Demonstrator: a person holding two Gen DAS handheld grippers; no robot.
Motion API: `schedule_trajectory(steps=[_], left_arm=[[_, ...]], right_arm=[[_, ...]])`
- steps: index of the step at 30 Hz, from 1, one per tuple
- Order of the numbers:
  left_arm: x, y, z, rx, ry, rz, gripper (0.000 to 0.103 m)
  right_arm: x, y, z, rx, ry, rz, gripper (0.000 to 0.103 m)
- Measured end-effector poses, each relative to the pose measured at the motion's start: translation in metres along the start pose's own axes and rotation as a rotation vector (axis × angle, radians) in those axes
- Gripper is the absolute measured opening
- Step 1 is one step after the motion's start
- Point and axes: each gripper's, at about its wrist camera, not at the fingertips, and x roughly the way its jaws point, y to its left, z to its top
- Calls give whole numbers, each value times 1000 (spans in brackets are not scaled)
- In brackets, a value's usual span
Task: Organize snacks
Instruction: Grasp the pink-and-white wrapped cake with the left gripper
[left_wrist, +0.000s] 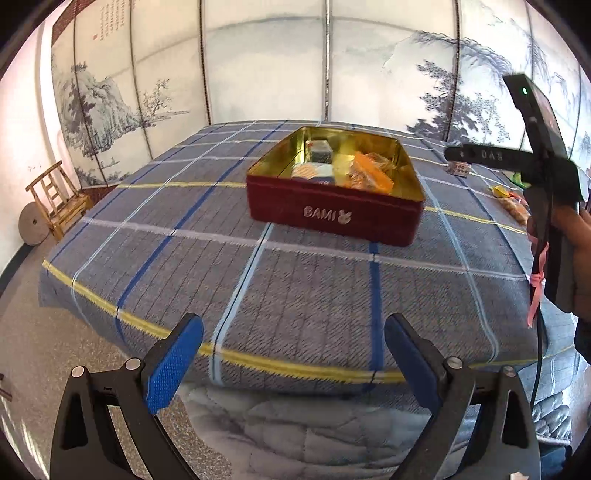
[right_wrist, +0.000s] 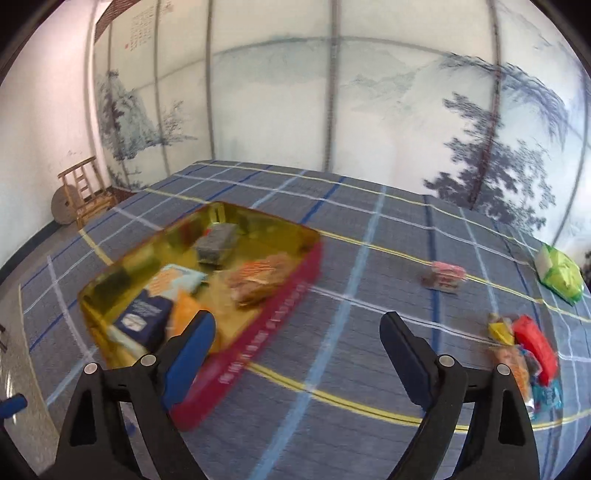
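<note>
Bright even daylight, soft shadows, gold glare seen inside the tin (left_wrist: 284, 155), strong fisheye bending and dark vignetting at edges, right wrist view smeared by motion blur

Tin (left_wrist: 334, 214): metal, matt red outside, glossy gold inside; snack packets (right_wrist: 526, 350): shiny plastic wrap; bedspread (left_wrist: 295, 280): woven plaid cloth, matt, coarse weave; gripper pads (left_wrist: 173, 365): blue textured rubber on matt black plastic; chair (left_wrist: 59, 199): bare wood; floor (left_wrist: 33, 354): speckled stone
</note>
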Motion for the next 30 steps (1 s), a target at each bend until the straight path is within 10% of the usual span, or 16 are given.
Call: schedule_trajectory(steps=[13,19,30], left_arm=[[63,-168,129,223,-24,-223,97],[114,-242,170,238,-15,-222,97],[229,-291,223,81,99,-175,97]], right_arm=[[-40,-320,-78,545,14,-312,91],[-46,-365,-110,792,-4,-191,93],[-51,-368,-116,824,-57,-129,101]])
